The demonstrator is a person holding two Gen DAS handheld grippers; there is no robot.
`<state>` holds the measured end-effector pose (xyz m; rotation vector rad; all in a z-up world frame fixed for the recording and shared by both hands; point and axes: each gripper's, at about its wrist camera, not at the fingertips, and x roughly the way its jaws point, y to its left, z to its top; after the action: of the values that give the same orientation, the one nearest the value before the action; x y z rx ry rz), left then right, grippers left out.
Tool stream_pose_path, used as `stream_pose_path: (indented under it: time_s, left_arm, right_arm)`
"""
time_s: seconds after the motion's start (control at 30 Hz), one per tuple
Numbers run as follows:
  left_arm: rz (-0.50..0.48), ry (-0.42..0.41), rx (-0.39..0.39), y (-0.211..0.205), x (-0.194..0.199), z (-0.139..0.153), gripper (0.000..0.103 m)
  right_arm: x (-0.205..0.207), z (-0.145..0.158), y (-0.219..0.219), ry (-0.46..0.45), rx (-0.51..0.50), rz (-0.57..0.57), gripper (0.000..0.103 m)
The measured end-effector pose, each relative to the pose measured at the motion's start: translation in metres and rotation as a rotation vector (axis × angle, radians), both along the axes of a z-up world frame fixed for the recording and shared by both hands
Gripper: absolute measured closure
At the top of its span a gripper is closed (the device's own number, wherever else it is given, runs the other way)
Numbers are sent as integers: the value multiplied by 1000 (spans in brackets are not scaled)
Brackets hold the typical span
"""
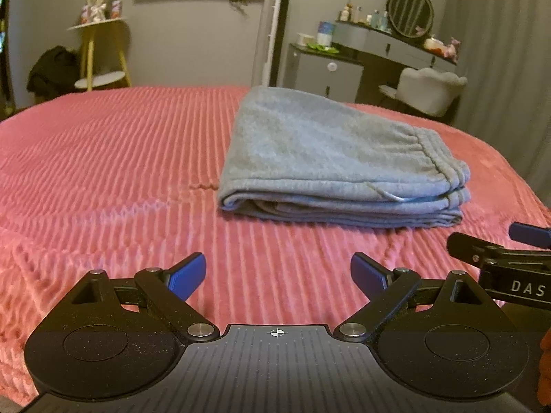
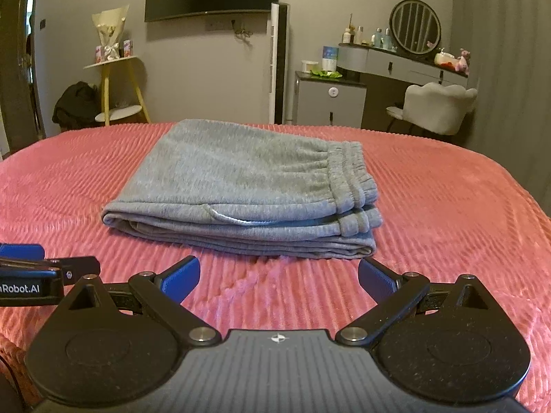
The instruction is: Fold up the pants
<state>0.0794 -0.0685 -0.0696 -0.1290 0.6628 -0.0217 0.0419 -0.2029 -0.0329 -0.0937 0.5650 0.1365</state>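
Both jaws stand spread wide with nothing between them: the left gripper [image 1: 278, 275] and the right gripper [image 2: 279, 280] each show blue pads set far apart over bare bedding. They hover side by side at the near edge of the bed, close together, so that each appears at the edge of the other's view.

Grey fleece pants [image 2: 241, 189] lie folded into a thick, layered rectangle on the pink ribbed blanket [image 1: 103, 158], just beyond the grippers and touched by neither. Its gathered elastic waistband [image 2: 347, 179] sits at the right end, stacked over a second band below; the rounded fold is at the left end. From the left wrist the bundle lies right of centre; from the right wrist it lies nearly straight ahead, its near edge close to the fingertips.
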Motion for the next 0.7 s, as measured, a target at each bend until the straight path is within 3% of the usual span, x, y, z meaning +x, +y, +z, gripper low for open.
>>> stream_pose_path:
  time_s: [0.2, 0.7]
  left_arm:
    - [-33, 3, 13, -5, 3, -2, 8]
    - [-77, 47, -43, -10, 16, -9, 8]
  right_arm:
    - [3, -2, -1, 16, -7, -7, 4]
    - [14, -8, -8, 61, 20, -37, 4]
